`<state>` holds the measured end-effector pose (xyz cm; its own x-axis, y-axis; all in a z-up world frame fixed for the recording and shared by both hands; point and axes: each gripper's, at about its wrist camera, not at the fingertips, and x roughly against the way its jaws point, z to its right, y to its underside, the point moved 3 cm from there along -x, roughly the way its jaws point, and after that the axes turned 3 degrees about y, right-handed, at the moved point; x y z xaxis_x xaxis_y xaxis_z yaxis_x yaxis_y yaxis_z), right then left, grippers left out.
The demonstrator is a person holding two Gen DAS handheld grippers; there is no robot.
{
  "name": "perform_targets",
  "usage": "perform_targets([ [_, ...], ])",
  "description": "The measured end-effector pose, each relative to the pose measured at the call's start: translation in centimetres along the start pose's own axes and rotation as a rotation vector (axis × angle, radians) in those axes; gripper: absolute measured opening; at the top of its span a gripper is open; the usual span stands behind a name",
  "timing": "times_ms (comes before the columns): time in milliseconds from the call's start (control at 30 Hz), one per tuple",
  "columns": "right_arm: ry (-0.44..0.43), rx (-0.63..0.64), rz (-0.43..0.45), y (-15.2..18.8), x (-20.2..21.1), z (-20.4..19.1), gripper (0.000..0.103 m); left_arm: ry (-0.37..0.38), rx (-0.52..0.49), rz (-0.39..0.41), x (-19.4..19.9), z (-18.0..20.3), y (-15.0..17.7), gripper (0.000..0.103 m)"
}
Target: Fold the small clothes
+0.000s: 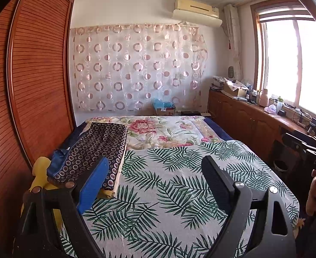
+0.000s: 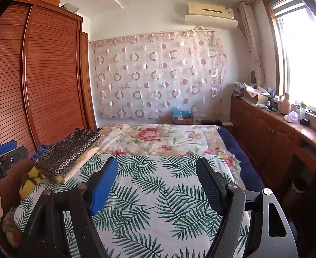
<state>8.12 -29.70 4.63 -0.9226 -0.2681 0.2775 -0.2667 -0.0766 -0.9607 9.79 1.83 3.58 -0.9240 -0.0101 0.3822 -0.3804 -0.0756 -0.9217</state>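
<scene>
The near cloth [image 1: 179, 193] on the bed is white with dark green palm leaves. The far bedcover [image 1: 158, 131] is cream with pink flowers and green leaves, and a dark blue edge shows at its right. At the left, the folded garment [image 1: 99, 148] on top of the pile is dark navy with small pale rings; under it lie blue, cream and yellow pieces. Each gripper [image 1: 155, 180] is black, with one blue pad on its left finger. The wall curtain [image 1: 136, 66] is sheer white with pink-brown circles. The wardrobe [image 1: 28, 75] is reddish brown.

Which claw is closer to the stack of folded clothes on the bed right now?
The left claw: the stack of folded clothes lies just beyond its left finger. The right claw hovers over the middle of the leaf-print sheet, stack off to its left.
</scene>
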Motion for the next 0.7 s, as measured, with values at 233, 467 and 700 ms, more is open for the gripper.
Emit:
perform_targets([
  [233, -0.003, -0.003, -0.004, 0.13, -0.2, 0.37, 0.077, 0.0, -0.001, 0.002, 0.13, 0.02, 0.07, 0.088],
  [467, -0.001, -0.003, -0.003, 0.12, -0.25, 0.34, 0.077, -0.002, -0.002, 0.003, 0.1, 0.04, 0.13, 0.088],
  [700, 0.0, -0.005, -0.002, 0.11, -0.2, 0.27, 0.077, 0.002, -0.003, 0.002, 0.14, 0.03, 0.15, 0.088],
])
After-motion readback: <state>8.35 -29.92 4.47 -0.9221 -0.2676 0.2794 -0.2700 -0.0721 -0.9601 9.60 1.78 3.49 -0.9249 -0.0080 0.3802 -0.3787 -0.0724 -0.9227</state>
